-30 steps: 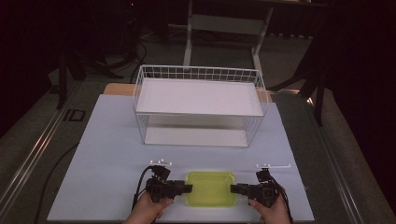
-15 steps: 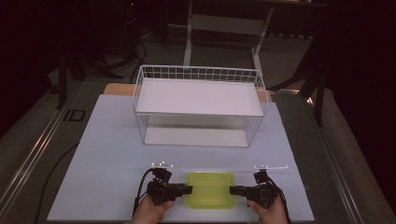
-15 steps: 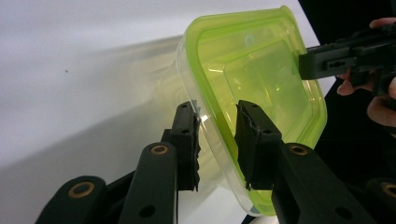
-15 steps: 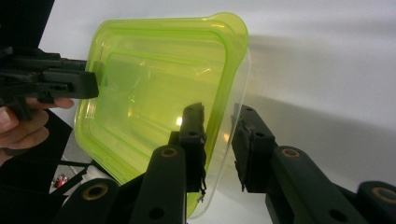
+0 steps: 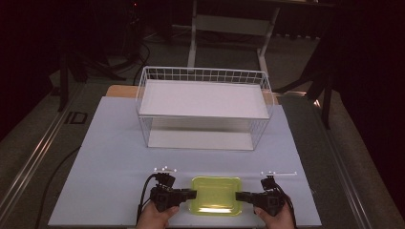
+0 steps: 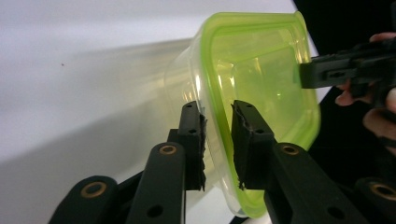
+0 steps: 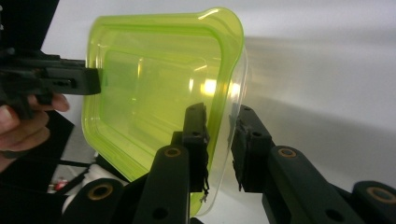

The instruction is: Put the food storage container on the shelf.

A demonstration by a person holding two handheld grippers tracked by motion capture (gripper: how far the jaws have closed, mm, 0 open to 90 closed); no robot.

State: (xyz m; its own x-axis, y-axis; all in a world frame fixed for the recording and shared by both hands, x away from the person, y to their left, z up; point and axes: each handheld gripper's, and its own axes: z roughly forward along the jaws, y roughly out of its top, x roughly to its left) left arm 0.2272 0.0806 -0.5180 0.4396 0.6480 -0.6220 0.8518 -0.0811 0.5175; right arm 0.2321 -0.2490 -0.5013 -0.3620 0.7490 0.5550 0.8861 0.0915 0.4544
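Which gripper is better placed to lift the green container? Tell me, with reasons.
Probably neither alone: the left gripper and right gripper each straddle an opposite rim of the green container, and their jaws have just been closing with its wall between them. Lift with both.

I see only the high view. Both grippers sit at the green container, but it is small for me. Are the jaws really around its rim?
Observer: Yes. In the left gripper view, the left gripper has the green container rim between its jaws, which have just been closing.
Operator: And the right one?
Observer: The right gripper straddles the opposite rim, one jaw inside the wall, one outside; they too have just been closing.
Operator: Do the pads already press?
Observer: A narrow gap shows beside the wall on both, so not yet firmly.
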